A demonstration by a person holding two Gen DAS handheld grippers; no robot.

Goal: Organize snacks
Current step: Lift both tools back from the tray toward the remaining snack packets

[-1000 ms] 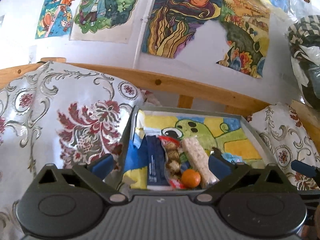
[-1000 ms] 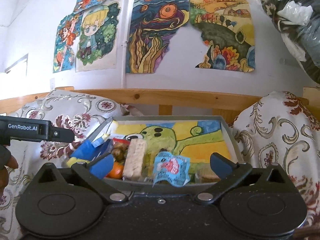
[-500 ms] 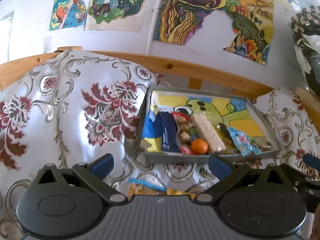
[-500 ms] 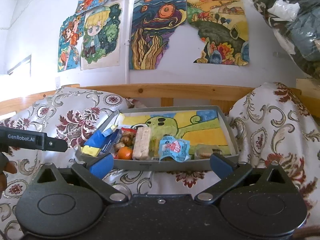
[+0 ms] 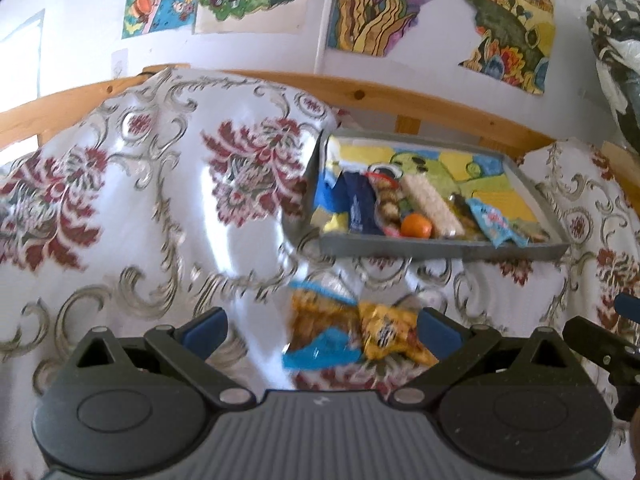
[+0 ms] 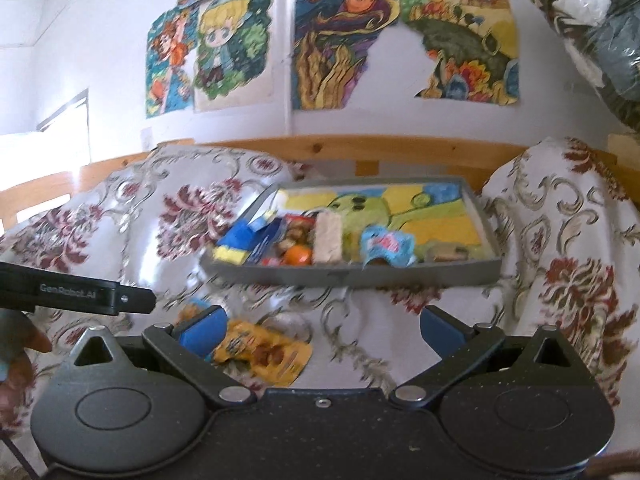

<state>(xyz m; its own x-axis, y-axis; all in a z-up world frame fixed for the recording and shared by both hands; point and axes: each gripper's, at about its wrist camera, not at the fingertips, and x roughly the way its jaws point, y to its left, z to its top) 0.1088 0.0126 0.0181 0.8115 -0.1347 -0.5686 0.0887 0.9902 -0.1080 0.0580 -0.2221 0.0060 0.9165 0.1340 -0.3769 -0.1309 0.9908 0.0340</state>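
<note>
left hand-held gripper (image 5: 320,326): fingers spread wide, gripping nothing, hovering over yellow snack packets (image 5: 360,330) lying on floral cloth (image 5: 140,200) | right hand-held gripper (image 6: 320,328): likewise spread, empty | grey tray (image 6: 360,274) sitting at 12 o'clock beyond packets, holding orange (image 6: 298,256), cereal bar (image 6: 328,238), blue wrappers (image 6: 386,246)

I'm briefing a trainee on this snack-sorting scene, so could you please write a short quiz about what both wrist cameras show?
1. True or false: the left gripper holds a packet.
2. Which sits in the grey tray? A) small orange fruit B) banana C) cup
3. Where do the yellow snack packets lie?

Key: 1. False, both it and the right gripper are open and empty. 2. A. 3. On the floral cloth, outside the tray, in front of it.
</note>
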